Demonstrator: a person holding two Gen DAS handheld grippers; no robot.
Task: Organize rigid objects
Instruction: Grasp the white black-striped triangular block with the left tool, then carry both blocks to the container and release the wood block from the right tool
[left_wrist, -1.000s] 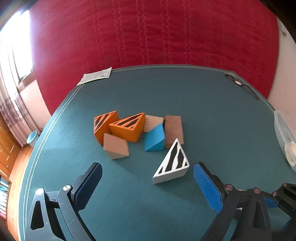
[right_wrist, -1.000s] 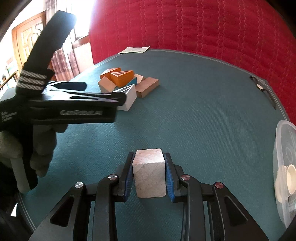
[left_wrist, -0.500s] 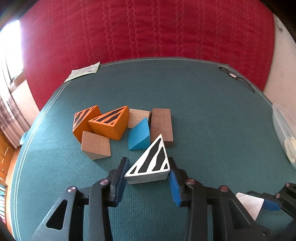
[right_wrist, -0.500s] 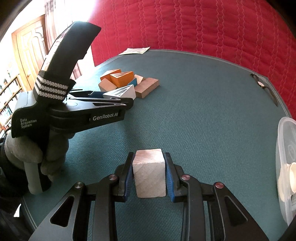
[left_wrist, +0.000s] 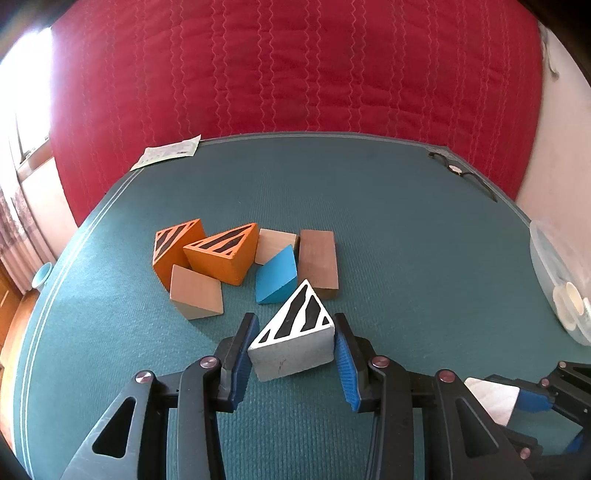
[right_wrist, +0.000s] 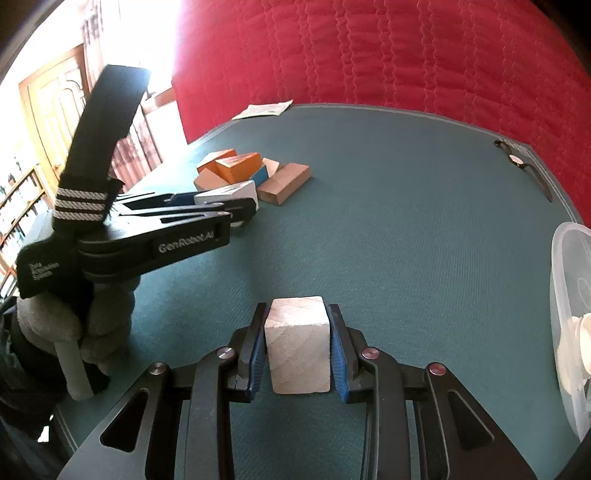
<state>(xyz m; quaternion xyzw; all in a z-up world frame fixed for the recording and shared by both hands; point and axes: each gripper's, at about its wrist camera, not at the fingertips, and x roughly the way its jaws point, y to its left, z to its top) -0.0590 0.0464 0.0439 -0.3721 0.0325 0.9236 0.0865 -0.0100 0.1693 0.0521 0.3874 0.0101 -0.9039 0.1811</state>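
Note:
My left gripper (left_wrist: 293, 345) is shut on a white wedge with black stripes (left_wrist: 291, 341), its blue pads pressing both sides. Just beyond it on the green table lie two orange striped wedges (left_wrist: 221, 256), a tan block (left_wrist: 195, 297), a blue wedge (left_wrist: 277, 277), a pale block (left_wrist: 275, 245) and a brown block (left_wrist: 318, 260). My right gripper (right_wrist: 297, 347) is shut on a pale wooden cube (right_wrist: 298, 349). The right wrist view shows the left gripper (right_wrist: 236, 208) from the side, with the white wedge (right_wrist: 231, 194) in it, near the block cluster (right_wrist: 251, 171).
A clear plastic container (left_wrist: 557, 288) sits at the table's right edge. A paper slip (left_wrist: 170, 155) lies at the far left corner and a black cord (left_wrist: 461, 173) at the far right. Red quilted fabric rises behind the table. A gloved hand (right_wrist: 74, 325) holds the left gripper.
The left gripper went from wide open to shut on the striped white wedge after moving forward around it. The right gripper kept its hold on the cube.

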